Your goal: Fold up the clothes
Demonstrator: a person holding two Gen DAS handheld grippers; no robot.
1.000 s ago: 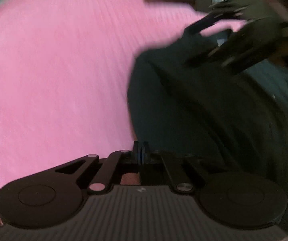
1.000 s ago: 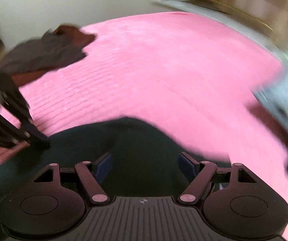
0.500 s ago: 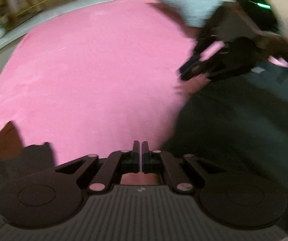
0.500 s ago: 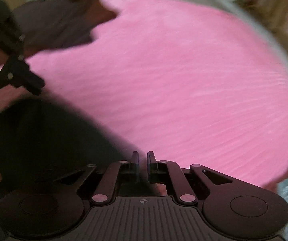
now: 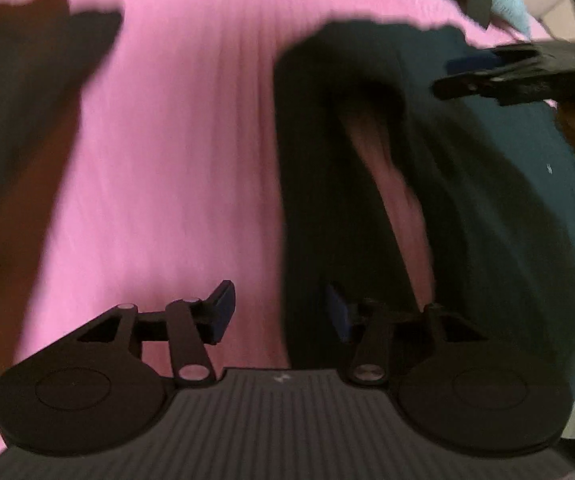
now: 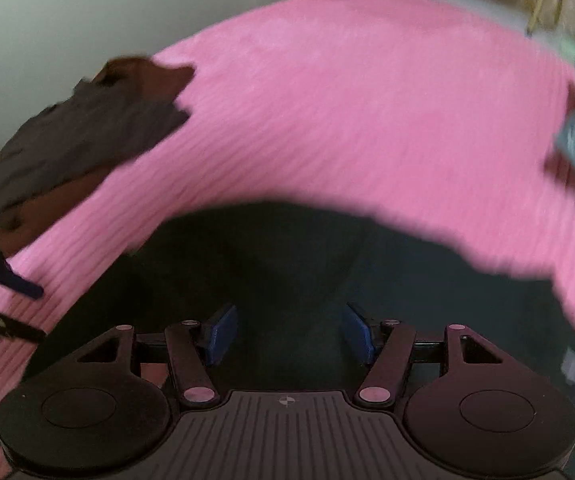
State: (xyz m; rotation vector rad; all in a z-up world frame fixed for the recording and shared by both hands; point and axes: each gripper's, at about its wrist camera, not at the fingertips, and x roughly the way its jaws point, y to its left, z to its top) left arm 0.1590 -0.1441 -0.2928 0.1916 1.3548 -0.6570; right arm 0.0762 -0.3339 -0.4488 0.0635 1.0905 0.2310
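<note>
Both grippers, left gripper [image 5: 279, 312] and right gripper [image 6: 289, 334], gape empty above the dark green garment [image 6: 287, 272] ahead, so a shallow pinch could slip off its blurred edge.

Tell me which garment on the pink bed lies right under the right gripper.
The dark green garment, spread beneath the open right gripper; the grey-brown clothes lie apart.
</note>
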